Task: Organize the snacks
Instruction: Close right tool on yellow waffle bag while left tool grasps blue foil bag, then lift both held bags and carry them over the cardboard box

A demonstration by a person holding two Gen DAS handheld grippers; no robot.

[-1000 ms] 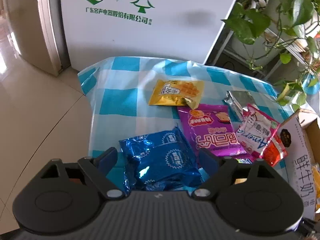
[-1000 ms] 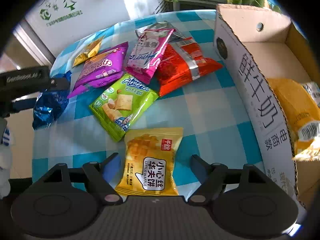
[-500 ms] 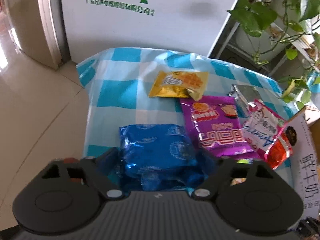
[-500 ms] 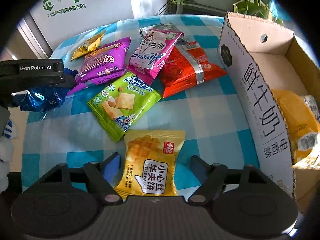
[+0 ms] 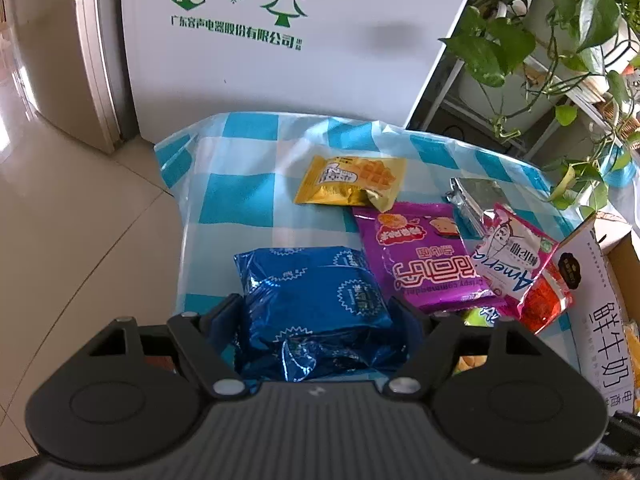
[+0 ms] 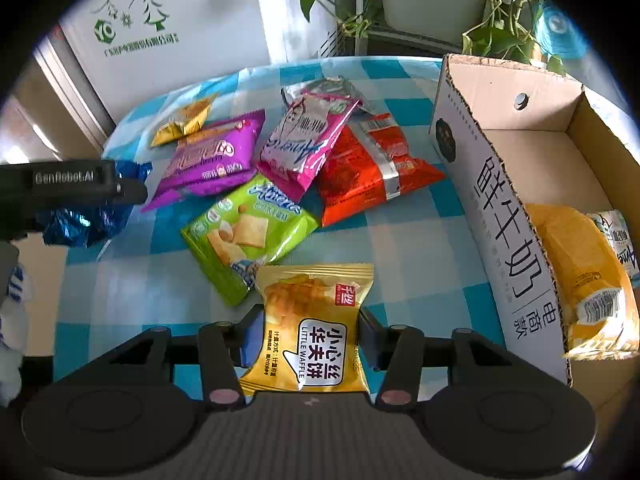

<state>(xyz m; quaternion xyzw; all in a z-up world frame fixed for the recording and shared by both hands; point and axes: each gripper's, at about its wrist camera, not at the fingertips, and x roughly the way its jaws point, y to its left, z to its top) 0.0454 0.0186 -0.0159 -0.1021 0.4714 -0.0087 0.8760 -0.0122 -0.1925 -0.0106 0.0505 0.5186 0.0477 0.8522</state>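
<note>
A crinkled blue foil packet [image 5: 312, 288] lies at the near left of the checked tablecloth [image 5: 248, 200]. My left gripper [image 5: 316, 320] has a finger against each side of it, and the jaws are still closing. My right gripper [image 6: 306, 332] is shut on a yellow waffle packet [image 6: 316, 312] near the table's front edge. A cardboard box [image 6: 504, 216] stands open at the right with a yellow-orange pack [image 6: 576, 264] inside. Purple [image 6: 212, 160], pink [image 6: 304, 140], red [image 6: 368, 176], green [image 6: 248, 232] and small gold [image 5: 352, 180] packets lie between.
A silver packet [image 5: 476, 196] sits behind the pink one. A white cabinet [image 5: 280, 60] with green print stands behind the table, potted vines [image 5: 560, 40] at the back right. The table's left edge drops to a tiled floor [image 5: 80, 220].
The right jaws have shut on the yellow waffle packet. The left jaws have drawn in against the blue packet, which now looks more crumpled.
</note>
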